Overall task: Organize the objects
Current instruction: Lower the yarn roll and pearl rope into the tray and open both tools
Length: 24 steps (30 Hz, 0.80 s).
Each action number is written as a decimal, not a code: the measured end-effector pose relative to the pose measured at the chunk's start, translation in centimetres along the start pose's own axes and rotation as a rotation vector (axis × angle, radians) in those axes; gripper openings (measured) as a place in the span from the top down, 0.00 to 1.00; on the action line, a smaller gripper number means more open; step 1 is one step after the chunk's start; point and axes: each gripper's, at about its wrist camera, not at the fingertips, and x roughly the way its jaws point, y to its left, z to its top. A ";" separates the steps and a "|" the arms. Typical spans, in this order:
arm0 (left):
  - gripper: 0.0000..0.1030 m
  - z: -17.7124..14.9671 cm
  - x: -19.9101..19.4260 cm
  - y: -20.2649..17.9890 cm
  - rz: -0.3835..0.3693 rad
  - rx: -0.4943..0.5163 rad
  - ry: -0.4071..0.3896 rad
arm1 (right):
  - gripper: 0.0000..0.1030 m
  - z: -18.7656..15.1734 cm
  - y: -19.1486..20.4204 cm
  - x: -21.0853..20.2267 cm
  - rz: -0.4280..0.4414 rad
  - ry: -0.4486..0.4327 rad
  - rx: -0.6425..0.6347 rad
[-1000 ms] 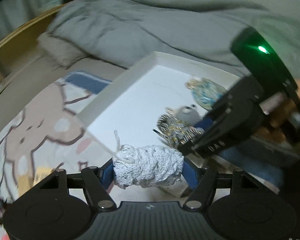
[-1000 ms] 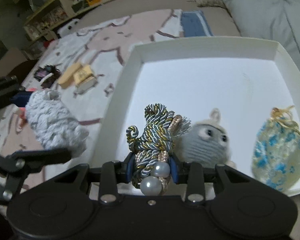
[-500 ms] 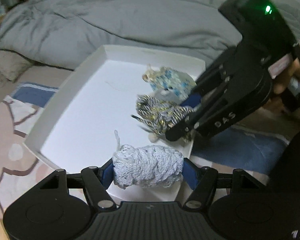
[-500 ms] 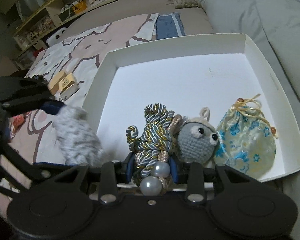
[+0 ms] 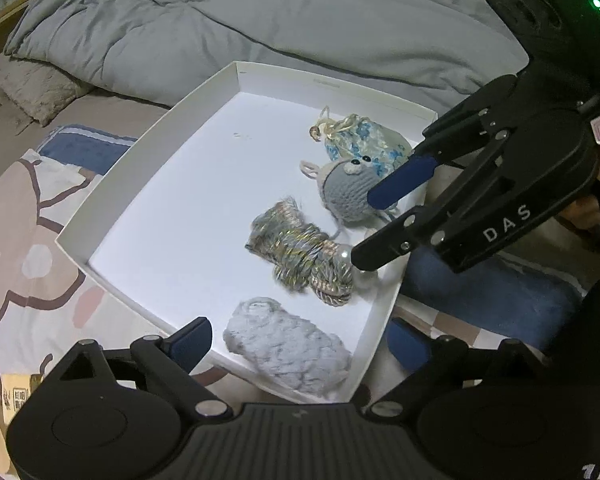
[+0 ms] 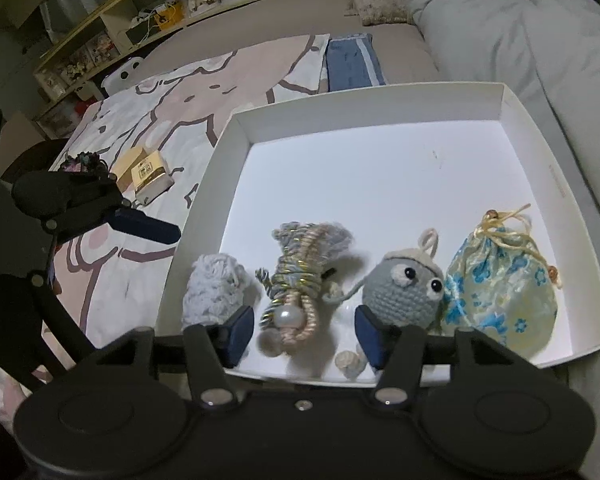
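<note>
Both tools stand spread and hold nothing: the left hand-held gripper (image 5: 298,344) at the bottom of its view, over the pale grey yarn bundle (image 5: 286,354), and the right hand-held gripper (image 6: 304,334) over the gold-and-blue cord tassel (image 6: 300,280). In the white tray (image 6: 380,184), lower half, these lie in a row with the crocheted grey creature (image 6: 404,292) and the blue floral drawstring pouch (image 6: 504,284).

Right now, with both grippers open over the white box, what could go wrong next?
1. The right gripper brackets the rope tassel; pulling back low could snag its pearl bead and drag it out.
2. The gray yarn bundle lies against the white box at its near corner wall, so the left gripper could knock it over the edge.
</note>
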 end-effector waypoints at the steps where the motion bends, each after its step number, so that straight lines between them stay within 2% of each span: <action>1: 0.09 -0.1 -0.2 0.0 0.001 -0.005 -0.004 | 0.45 0.0 0.1 -0.1 -0.003 -0.001 -0.003; 11: 0.09 -0.6 -3.4 0.3 0.022 -0.122 -0.071 | 0.45 0.0 1.0 -2.4 -0.026 -0.042 0.001; 24: 0.04 -1.8 -8.5 0.4 0.117 -0.303 -0.189 | 0.44 -0.3 2.2 -7.2 -0.093 -0.143 0.000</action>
